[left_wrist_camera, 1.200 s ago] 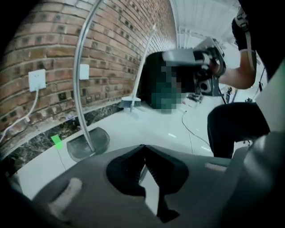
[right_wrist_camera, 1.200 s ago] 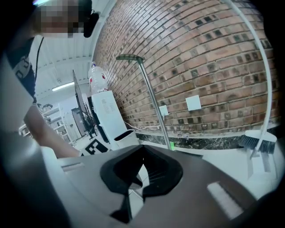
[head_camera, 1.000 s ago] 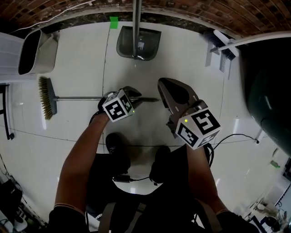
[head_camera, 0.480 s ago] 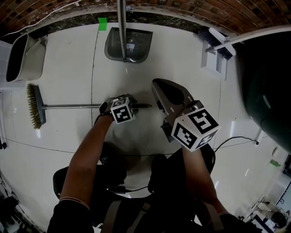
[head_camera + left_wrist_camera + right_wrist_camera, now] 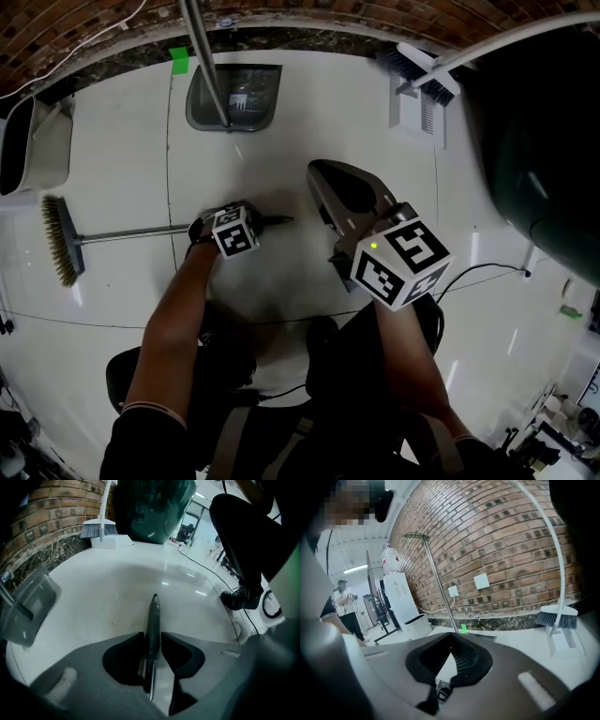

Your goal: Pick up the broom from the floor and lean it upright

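Observation:
The broom lies flat on the white floor, with its brush head (image 5: 54, 239) at the left. Its metal shaft (image 5: 127, 232) runs right to a dark grip end (image 5: 274, 221). My left gripper (image 5: 251, 222) is low over that end. In the left gripper view the dark grip (image 5: 153, 613) runs straight between the jaws of the left gripper (image 5: 151, 637). The jaws are closing, with thin gaps still showing on both sides of the handle. My right gripper (image 5: 319, 173) hovers to the right, above the floor. It is shut and empty, its tips meeting (image 5: 451, 633).
A grey dustpan (image 5: 234, 98) with an upright pole stands by the brick wall. A white hand brush set (image 5: 422, 84) is at the back right, a white bin (image 5: 23, 141) at the left and a dark green tank (image 5: 544, 141) at the right. A cable (image 5: 478, 272) crosses the floor.
My left gripper has sunk down onto the broom's handle end, and its jaws now straddle the handle. The right gripper has shifted only a little.

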`<state>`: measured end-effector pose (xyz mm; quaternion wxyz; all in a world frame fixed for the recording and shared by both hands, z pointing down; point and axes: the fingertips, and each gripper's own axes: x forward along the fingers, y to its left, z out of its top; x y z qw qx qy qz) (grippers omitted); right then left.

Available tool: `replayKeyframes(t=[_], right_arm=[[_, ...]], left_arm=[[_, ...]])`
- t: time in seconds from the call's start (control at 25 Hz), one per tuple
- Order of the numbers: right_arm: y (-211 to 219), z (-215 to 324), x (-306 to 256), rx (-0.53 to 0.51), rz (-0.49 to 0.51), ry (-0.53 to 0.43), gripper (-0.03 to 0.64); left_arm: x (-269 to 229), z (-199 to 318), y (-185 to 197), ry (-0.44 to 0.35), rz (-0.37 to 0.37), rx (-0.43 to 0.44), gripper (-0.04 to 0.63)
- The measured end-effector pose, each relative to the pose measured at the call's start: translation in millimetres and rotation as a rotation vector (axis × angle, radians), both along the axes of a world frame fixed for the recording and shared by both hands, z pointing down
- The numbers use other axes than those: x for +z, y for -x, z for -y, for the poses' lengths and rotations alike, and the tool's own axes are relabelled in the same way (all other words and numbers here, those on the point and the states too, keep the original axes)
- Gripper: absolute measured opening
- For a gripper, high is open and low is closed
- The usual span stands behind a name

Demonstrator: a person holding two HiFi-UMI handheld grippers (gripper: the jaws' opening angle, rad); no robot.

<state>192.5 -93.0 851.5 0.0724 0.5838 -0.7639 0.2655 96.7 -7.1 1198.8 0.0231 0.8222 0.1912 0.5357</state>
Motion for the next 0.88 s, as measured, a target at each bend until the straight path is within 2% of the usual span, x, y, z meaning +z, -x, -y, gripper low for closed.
replayKeyframes(t=[0.04, 0.28, 0.52, 0.64, 0.88], right_arm=[[-2, -2, 0, 0.004, 0.000, 0.000, 0.003], [-10, -5, -3, 0.012, 0.011, -0.011, 0.003], [-9, 4, -26, 0.005, 0.032, -0.064, 0.003], [-7, 7, -42, 0.005, 0.036, -0.090, 0.003], [10, 16, -70, -0.030, 0.041, -0.138, 0.003]], left_arm=[[1, 1, 0, -0.005, -0.002, -0.003, 0.107], [-13, 6, 0, -0.026, 0.022, 0.097, 0.092], [-75, 64, -6, -0.061, -0.032, 0.035, 0.091], [-115, 91, -5, -0.081, -0.091, -0.027, 0.089], [-217, 140, 12, -0.158, -0.284, -0.128, 0.089]])
